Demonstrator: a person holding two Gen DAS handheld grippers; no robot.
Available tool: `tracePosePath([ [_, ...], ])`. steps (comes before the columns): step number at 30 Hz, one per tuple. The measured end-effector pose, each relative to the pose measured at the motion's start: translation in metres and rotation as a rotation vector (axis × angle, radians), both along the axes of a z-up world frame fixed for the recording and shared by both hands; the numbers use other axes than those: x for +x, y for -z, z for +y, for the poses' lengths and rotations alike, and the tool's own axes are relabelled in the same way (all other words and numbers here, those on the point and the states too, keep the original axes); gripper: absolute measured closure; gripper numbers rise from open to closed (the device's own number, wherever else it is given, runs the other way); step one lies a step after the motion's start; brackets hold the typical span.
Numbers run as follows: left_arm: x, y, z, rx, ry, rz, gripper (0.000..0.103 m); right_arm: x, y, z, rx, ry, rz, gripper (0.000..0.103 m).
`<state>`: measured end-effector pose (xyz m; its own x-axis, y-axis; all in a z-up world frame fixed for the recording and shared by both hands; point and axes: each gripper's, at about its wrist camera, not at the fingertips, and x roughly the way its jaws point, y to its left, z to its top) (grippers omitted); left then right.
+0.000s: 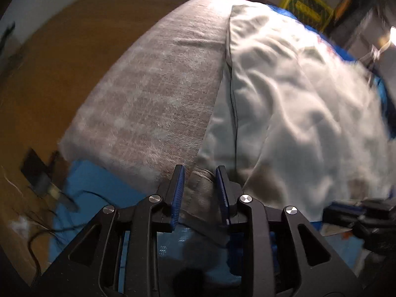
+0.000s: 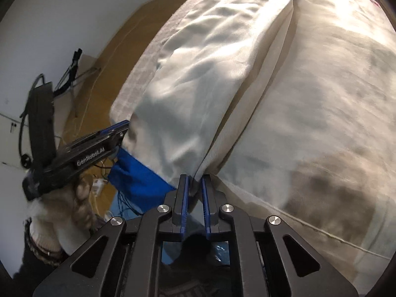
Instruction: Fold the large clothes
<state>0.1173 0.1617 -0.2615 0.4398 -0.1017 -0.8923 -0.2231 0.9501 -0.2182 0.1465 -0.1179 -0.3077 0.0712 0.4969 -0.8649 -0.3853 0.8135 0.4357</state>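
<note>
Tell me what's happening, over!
Left gripper open around the white garment's near hem. Right gripper nearly shut, a fold edge between its fingers. Garment spread on grey blanket. Nothing blocking.

Your garment (image 2: 284, 99) lies spread on the blanket (image 1: 153, 94), which covers the desk (image 1: 99, 185); bare blanket runs along the garment's left. Your left gripper (image 1: 200, 173) sits at the near hem, your right gripper (image 2: 195, 180) further right on it. Floor (image 1: 57, 57) lies left of the desk.
</note>
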Motion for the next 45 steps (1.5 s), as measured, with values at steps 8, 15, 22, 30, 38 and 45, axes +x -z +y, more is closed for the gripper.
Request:
tracePosePath([
  [8,-0.008,-0.010,0.032,-0.220,-0.098,-0.100,0.049,0.000,-0.033,-0.018,0.100,0.020,-0.094,0.075],
  [15,0.010,0.018,0.037,-0.331,-0.128,-0.048,0.049,0.013,-0.065,-0.029,0.144,0.083,-0.226,0.067],
  [22,0.015,0.019,0.029,-0.346,-0.083,-0.071,0.087,0.027,-0.083,-0.039,0.131,0.103,-0.273,0.050],
  [30,0.007,-0.016,0.015,-0.444,0.010,-0.223,0.099,0.068,-0.094,-0.009,0.088,0.085,-0.281,0.045],
  [38,0.016,-0.030,-0.005,-0.482,0.074,-0.265,0.101,0.130,-0.091,0.063,-0.005,0.036,-0.260,0.039],
  [45,0.020,-0.033,-0.013,-0.490,0.102,-0.271,0.102,0.175,-0.060,0.129,-0.120,0.001,-0.201,0.039],
])
